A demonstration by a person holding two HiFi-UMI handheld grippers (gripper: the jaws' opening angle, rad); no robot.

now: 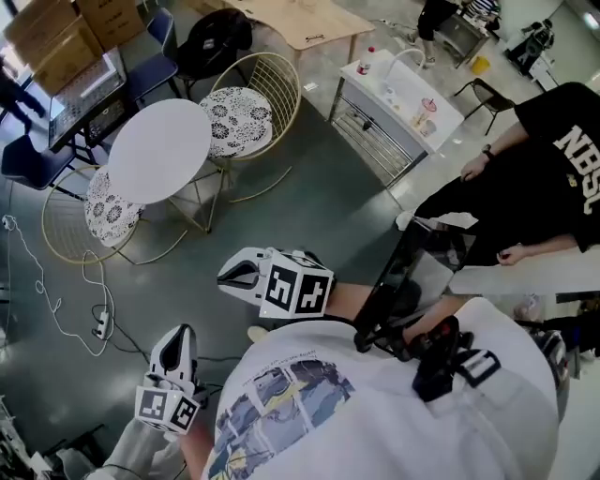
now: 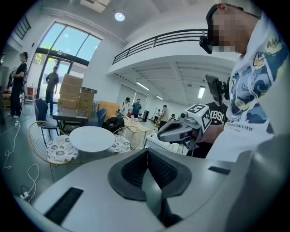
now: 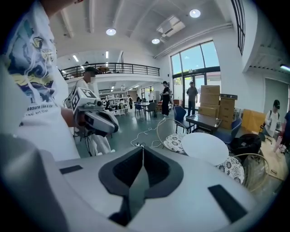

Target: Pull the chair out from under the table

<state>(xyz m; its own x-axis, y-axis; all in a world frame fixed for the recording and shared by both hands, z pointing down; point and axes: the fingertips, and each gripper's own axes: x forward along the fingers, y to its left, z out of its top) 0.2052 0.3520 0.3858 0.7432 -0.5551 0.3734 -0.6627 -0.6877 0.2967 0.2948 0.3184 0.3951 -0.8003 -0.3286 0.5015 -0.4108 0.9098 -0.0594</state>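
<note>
A round white table [image 1: 159,150] stands on the grey floor with two gold wire chairs that have floral cushions. One chair [image 1: 105,214] is tucked partly under the table's near left side. The other chair [image 1: 246,111] stands at its far right. Both grippers hang in the air well short of the table and touch nothing. My left gripper [image 1: 175,345] is at the bottom left, shut and empty. My right gripper [image 1: 240,274] is higher and nearer the middle, its jaws together and empty. In the left gripper view, the table [image 2: 92,138] lies beyond the shut left gripper [image 2: 147,153].
A white cable and power strip [image 1: 97,328] trail on the floor left of me. A white sink counter [image 1: 403,94] stands at the right. A person in black [image 1: 548,173] sits nearby. A wooden table [image 1: 305,21], cardboard boxes [image 1: 56,37], and blue chairs stand behind.
</note>
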